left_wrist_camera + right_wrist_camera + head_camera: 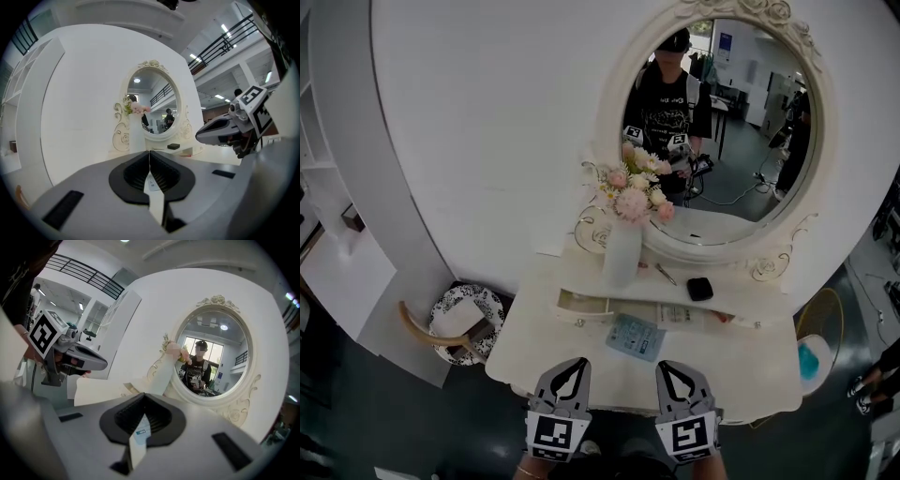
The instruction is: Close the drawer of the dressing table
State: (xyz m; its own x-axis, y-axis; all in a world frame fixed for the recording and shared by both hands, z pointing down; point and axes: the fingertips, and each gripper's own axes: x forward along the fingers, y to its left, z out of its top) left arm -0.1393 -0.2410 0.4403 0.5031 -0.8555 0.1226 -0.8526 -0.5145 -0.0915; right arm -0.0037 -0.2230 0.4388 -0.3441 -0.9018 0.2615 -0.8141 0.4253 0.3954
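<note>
The white dressing table [581,361] stands against the wall. Its shallow drawer [591,317], just under the raised shelf, is pulled partway out, with papers [680,315] lying inside.

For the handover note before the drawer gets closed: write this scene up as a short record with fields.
Drawer: open, papers inside, below the mirror
Table top: blue packet lying in front of the drawer
Shelf: white vase with flowers, small black object
Left tongs: shut, empty
Right tongs: shut, empty
</note>
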